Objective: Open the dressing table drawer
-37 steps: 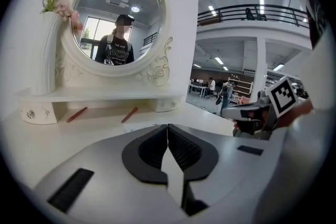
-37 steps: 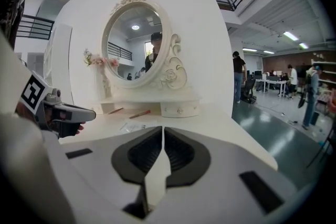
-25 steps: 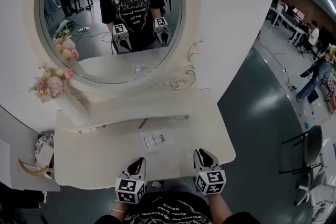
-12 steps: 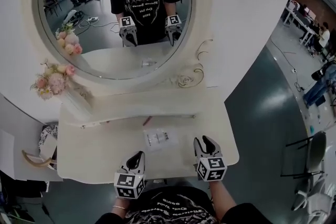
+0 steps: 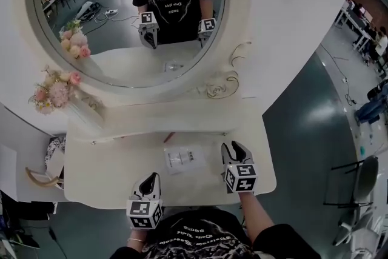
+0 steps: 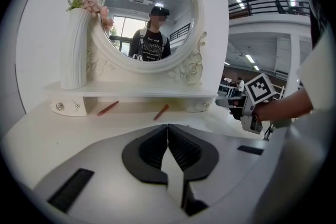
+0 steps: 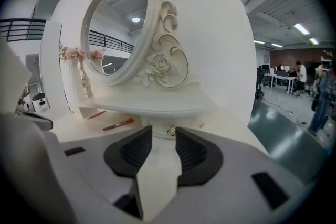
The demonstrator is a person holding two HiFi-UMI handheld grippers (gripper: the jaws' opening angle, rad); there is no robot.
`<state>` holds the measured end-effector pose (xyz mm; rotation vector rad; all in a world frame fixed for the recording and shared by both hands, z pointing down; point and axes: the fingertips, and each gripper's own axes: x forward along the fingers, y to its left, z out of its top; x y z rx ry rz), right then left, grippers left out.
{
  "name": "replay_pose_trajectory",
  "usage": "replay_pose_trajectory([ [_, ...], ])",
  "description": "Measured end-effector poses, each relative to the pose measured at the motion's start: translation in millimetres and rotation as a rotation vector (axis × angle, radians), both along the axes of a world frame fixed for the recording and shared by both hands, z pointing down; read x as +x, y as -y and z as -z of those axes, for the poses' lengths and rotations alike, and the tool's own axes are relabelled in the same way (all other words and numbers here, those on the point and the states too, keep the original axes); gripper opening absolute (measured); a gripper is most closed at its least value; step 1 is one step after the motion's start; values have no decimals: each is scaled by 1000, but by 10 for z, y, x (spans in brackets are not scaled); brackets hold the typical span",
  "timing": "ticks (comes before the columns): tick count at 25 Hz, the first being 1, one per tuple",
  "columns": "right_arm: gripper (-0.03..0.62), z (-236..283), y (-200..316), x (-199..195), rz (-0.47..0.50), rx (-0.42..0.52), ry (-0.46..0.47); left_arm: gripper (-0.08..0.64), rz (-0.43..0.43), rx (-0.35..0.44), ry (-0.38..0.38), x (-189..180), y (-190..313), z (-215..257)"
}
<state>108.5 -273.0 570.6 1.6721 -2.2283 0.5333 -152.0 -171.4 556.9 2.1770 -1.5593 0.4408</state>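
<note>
currently your right hand-held gripper (image 7: 164, 130) has its jaws standing moderately apart, with nothing pinched between them. the small drawer (image 7: 159, 126) tucked under the shelf (image 7: 157, 105) sits straight ahead of it at twelve o'clock, front flush and closed. its knob (image 7: 170, 132) shows in the gap just past the tips, and no pad presses on it.

your left hand-held gripper (image 6: 167, 128) has its jaws closed tip to tip and carries nothing. in the head view it hangs over the near edge of the surface (image 5: 103, 173) at about seven o'clock, while the right one is further in, near four o'clock and close to the shelf's right end.

between the two lies a printed sheet (image 5: 183, 158), flat on the surface. from that sheet, a red-tipped brush (image 5: 168, 137) lies at eleven o'clock by the shelf, a ribbed white vase (image 5: 85, 113) with pink flowers (image 5: 56, 93) stands at ten o'clock on the shelf's left end, and the oval mirror (image 5: 121, 15) rises at twelve o'clock, reflecting you and both grippers.
</note>
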Motion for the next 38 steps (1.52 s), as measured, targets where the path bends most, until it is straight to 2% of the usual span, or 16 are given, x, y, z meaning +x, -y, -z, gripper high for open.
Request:
replay_pose_trajectory([
  [14, 153, -283, 354, -9, 25, -54, -52, 17, 99, -24, 28, -101, 42, -67],
  [24, 153, -452, 464, -43, 31, -97, -57, 17, 96, -38, 74, -111, -15, -95],
  [30, 153, -465, 514, -20, 33, -100, -63, 17, 110, -41, 74, -130, -41, -107],
  [38, 104, -479, 548, -24, 27, -107, -67, 17, 119, -48, 77, -124, -74, -126],
])
